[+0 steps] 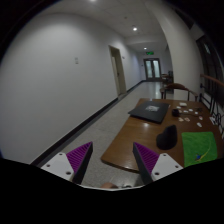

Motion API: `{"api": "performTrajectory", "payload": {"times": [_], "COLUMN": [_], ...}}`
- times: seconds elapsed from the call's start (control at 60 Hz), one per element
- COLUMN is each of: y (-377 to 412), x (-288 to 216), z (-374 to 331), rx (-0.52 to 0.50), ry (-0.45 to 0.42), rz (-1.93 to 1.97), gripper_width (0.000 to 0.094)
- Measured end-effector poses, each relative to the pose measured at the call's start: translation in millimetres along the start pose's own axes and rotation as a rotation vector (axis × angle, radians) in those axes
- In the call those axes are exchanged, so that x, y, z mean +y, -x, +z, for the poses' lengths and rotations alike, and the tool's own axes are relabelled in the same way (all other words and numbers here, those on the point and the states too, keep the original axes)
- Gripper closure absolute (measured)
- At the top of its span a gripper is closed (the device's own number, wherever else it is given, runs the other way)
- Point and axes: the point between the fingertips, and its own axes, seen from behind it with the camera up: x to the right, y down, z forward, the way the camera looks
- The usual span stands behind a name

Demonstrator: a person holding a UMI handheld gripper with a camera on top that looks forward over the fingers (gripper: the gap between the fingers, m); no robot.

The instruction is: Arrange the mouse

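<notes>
- Your gripper [106, 160] has its fingers spread wide apart, with nothing between them.
- Each finger carries a purple pad: the left pad [78, 156] and the right pad [148, 157] face each other across an open gap.
- Through that gap you see the near edge of the table [128, 135] and the grey floor [95, 125] beside it.
- The mouse [167, 136] lies on the table at about one o'clock from your fingers, just beyond the right fingertip and apart from it.
- The mouse is dark, and its long side runs away from you.
- A laptop [151, 112] lies on the table beyond the mouse, at about twelve o'clock from it; it looks shut flat, and the two are near but not touching.
- A green mat [199, 148] lies on the table at about three o'clock from the mouse, just beside it; you cannot tell whether they touch.
- A small light object lies on the green mat; it is too small to name.
- More small things [192, 113] sit farther back on the table, at about one o'clock from the mouse; they are too small to tell apart.
- A chair [178, 90] stands past the table's far end.
- A long corridor runs ahead at about twelve o'clock, with white walls and a door [151, 68] at its end.
</notes>
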Motion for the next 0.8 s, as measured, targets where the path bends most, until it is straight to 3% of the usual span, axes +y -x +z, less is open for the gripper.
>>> {"api": "performTrajectory", "payload": {"times": [0.25, 0.4, 0.8], "y": [-108, -169, -231], "x": [6, 15, 17], "z": [16, 42, 112], "rx": [0.156, 0.244, 0.321], "ry": [-0.015, 0.025, 0.1], "rz": [-0.048, -0.065, -0.029], "gripper_width": [0.0115, 0.0116, 0.0123]}}
